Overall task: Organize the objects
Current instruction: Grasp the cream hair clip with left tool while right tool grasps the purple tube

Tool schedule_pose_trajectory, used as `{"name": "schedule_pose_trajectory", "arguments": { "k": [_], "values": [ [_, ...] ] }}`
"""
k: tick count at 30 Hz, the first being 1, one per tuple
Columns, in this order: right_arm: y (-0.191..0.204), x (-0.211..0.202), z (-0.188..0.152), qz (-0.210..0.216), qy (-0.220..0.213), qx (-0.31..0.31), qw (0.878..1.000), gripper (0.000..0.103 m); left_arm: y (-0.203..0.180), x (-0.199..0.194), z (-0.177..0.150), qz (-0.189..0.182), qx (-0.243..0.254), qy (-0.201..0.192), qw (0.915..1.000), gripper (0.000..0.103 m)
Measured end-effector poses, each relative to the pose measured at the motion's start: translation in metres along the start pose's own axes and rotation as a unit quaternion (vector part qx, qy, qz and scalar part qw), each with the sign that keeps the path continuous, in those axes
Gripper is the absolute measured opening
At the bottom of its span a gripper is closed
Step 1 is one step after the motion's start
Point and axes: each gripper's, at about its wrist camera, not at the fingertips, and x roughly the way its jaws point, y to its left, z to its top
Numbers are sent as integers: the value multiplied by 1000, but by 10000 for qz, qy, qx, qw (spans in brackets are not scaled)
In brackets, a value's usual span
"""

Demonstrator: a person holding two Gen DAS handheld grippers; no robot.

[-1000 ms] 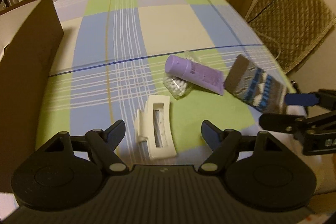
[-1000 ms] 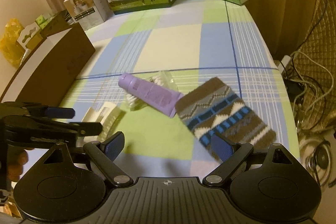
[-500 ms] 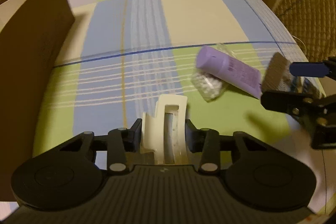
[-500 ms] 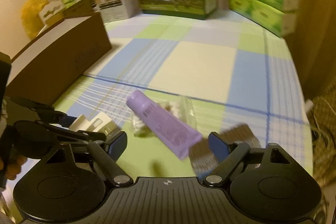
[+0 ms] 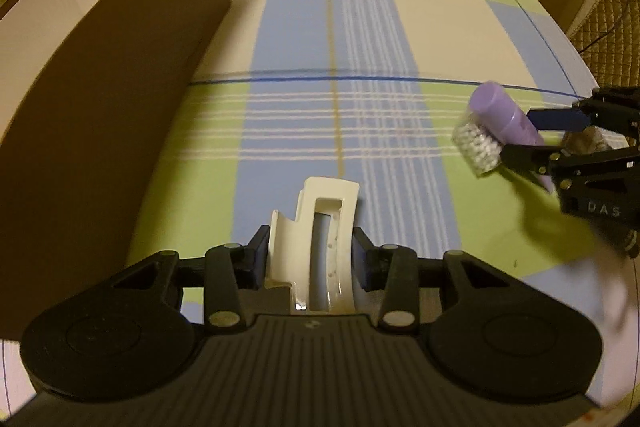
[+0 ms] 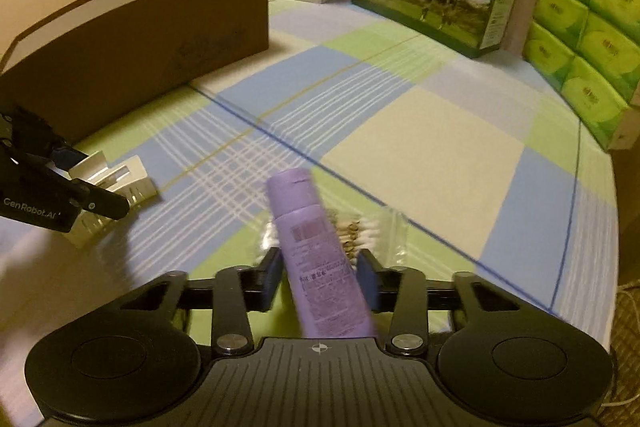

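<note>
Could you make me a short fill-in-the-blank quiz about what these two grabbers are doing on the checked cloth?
1. The left gripper is shut on a white ____.
2. The right gripper grips a tube coloured ____.
3. The bag of cotton swabs lies ____ that tube.
4. The big box is coloured ____.

Missing words: hair clip; purple; under; brown

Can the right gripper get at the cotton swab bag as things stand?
Probably not directly. The right gripper is shut on the purple tube, which lies across the cotton swab bag; the tube has to come away first.
</note>
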Motion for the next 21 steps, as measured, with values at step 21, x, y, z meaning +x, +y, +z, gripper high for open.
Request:
{"name": "schedule_pose_trajectory", "arguments": {
  "k": [21],
  "values": [
    [77,-28,-37,1121,614,423,9909,30,27,-39,-64,141,-364,165,9991,37]
  ]
}}
